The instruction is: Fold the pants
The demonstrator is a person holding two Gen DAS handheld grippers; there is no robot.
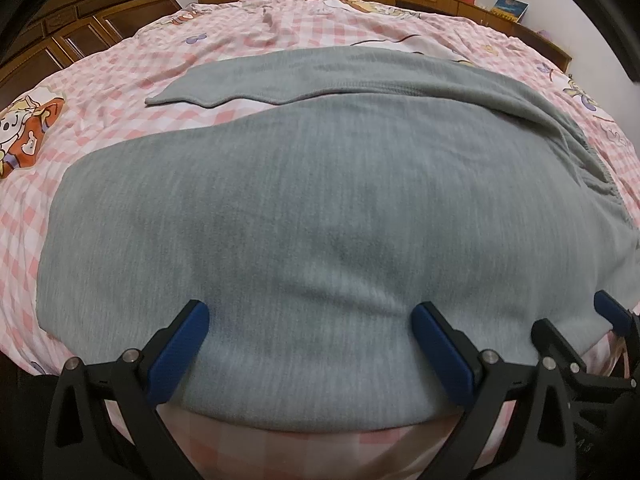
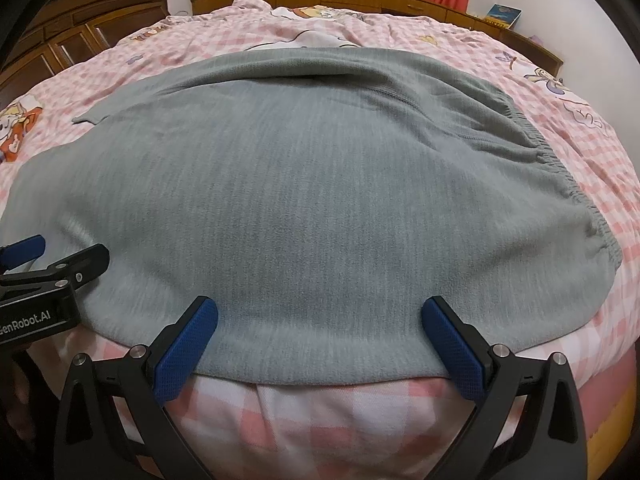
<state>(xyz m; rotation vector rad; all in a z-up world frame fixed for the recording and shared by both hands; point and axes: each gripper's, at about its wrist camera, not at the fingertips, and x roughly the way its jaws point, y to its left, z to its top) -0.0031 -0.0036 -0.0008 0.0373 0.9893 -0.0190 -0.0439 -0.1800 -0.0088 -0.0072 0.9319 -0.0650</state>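
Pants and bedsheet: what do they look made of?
Pants: soft grey knit, likely cotton jersey or fleece; heathered vertical grain, matte, gathered elastic waistband. Bedsheet: thin woven fabric, probably cotton; pink-and-white printed check with cartoon figures, fine wrinkles.

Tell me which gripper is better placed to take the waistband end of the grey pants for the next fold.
Right, probably. The elastic waistband lies at the right end of the pants, on the right gripper's side. The left gripper sits further toward the leg end. Both are open at the near edge.
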